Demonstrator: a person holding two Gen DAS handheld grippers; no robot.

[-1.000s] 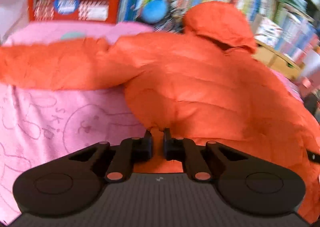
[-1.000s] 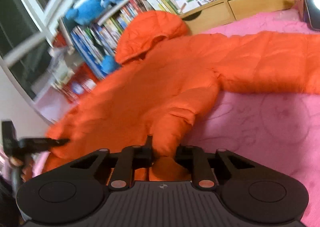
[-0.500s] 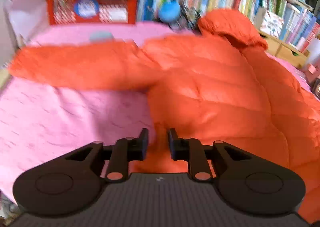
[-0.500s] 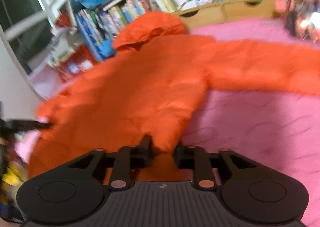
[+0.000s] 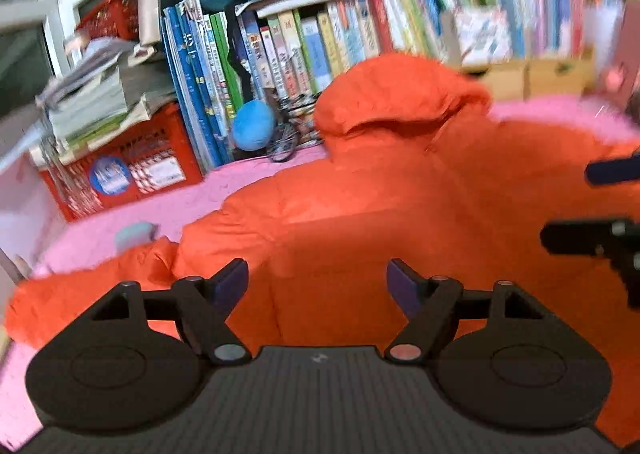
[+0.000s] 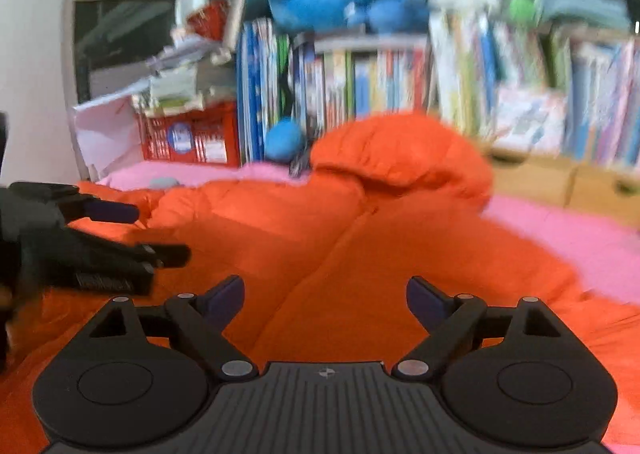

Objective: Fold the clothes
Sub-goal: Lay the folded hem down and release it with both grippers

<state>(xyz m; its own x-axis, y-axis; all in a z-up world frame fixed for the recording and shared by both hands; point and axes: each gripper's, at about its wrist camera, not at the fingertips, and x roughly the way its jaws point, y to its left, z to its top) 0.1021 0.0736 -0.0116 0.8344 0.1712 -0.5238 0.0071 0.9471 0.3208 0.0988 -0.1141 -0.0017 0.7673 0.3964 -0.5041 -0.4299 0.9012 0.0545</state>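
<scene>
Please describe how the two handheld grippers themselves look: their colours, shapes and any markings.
The left gripper and right gripper look alike: matte black, ribbed central body, two round discs, angled link arms with silver and pinkish rivets, dark purple finger pads, a small pale mark at the centre. No cables or sleeves visible.

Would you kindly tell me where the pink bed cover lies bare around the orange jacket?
Bare pink blanket shows between the jacket and the red crate, and again between its hood and the wooden drawers. The middle is crowded by the jacket.

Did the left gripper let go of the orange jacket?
Yes. The left gripper opened and pulled back; the jacket hem is folded up toward the bookshelf.
</scene>
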